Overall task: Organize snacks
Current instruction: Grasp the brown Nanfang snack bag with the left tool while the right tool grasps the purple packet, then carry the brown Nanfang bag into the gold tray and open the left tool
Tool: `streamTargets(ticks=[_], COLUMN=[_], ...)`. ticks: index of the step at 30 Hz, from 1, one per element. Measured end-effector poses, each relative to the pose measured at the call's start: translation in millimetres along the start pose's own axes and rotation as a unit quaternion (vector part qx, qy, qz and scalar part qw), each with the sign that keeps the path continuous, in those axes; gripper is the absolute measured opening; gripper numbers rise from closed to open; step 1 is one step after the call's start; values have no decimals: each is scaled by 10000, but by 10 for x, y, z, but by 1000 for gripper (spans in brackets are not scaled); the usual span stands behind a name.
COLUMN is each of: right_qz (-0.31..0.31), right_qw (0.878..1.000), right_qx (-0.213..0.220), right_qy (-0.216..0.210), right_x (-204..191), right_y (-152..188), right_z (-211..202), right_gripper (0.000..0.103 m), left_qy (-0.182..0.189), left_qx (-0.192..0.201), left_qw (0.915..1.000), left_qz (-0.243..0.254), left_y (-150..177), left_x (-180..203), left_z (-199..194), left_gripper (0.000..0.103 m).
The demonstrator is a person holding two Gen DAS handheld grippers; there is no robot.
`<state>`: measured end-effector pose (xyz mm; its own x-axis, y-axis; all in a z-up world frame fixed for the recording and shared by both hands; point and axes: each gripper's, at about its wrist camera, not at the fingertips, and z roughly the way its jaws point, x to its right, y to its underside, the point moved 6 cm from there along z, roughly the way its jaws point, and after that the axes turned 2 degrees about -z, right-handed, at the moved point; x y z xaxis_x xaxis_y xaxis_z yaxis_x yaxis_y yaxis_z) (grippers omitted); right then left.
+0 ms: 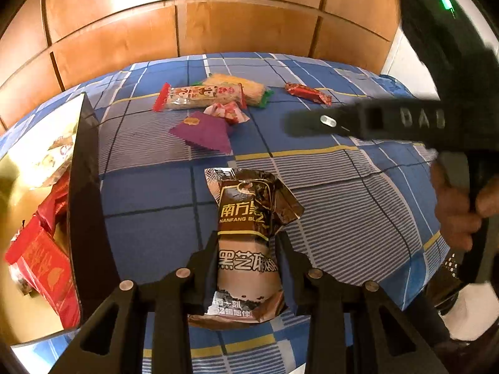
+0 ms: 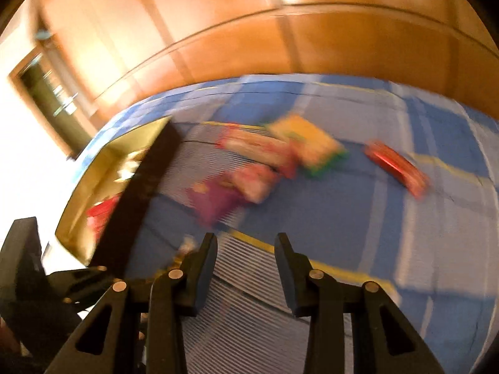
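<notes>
Clearly, the left gripper (image 1: 248, 243) was clamped on a brown sesame packet (image 1: 249, 233), its pads pressed against both sides of the packet's middle in the lower centre of the left wrist view. The packet's top stood crumpled above the fingers, over a blue checked cloth (image 1: 343, 205).

At the left edge of that frame sat a gold-lined box (image 1: 84, 187) with a black wall, holding red packets (image 1: 43, 258) and a pale one further up. Toward the upper middle of the frame lay the loose snacks: a red-ended rice bar (image 1: 199, 96) touching a yellow bar with green ends (image 1: 246, 88) behind it, a small pink-and-white wrapper (image 1: 227, 111) just below them, a purple sachet (image 1: 204, 135) beside that, and a red candy bar (image 1: 308, 93) apart to the right. Wooden panels (image 1: 124, 31) filled the top.

The right gripper (image 2: 246, 252) showed in the left wrist view only as a blurred black body at the upper right, gripped by a hand (image 1: 458, 205). In its own view, badly smeared, its fingers stood apart with only striped cloth between them. The same box appeared at the left of that frame and the scattered snacks across its middle.
</notes>
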<state>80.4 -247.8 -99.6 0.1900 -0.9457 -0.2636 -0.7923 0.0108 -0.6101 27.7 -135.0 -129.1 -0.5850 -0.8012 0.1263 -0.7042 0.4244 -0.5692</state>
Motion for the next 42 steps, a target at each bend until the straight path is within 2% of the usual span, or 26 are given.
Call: streamTargets(ticks=[7, 11, 16, 17, 19, 22, 23, 31, 38, 42], right_qz=[-690, -1190, -1498, -1506, -1526, -1483, -1465, -912, -393, 177], right_qw=[9964, 9904, 9832, 9831, 9821, 9833, 9835, 9942, 9969, 9977], right_qx=[-468, -692, -1001, -1002, -1057, -1005, -985, -332, -192, -25], right_qy=[-168, 153, 287, 285, 338, 330, 388, 455, 654, 647], right_x=[-341, -369, -319, -315, -288, -259, -240, -114, 104, 308], right_y=[-281, -349, -356, -360, -325, -295, -274, -201, 98, 238], right_z=[479, 671, 903, 931, 968, 921, 885, 277, -43, -182], right_gripper=[43, 50, 58, 56, 46, 42, 38, 21, 20, 20], left_qy=[113, 167, 214, 211, 209, 227, 227, 194, 162, 152], left_qx=[16, 27, 42, 45, 46, 51, 54, 65, 57, 53], left_qw=[9998, 9997, 9996, 9996, 9996, 9995, 9995, 9995, 9994, 9994], left_qz=[-147, -173, -206, -201, -193, -210, -218, -245, -284, -301], left_y=[21, 19, 21, 18, 13, 20, 13, 21, 22, 31], left_x=[-56, -76, -88, -89, -93, -105, -112, -104, -100, -95], left_z=[26, 43, 59, 64, 73, 72, 77, 82, 74, 62], left_gripper=[38, 39, 40, 40, 40, 41, 41, 41, 41, 41])
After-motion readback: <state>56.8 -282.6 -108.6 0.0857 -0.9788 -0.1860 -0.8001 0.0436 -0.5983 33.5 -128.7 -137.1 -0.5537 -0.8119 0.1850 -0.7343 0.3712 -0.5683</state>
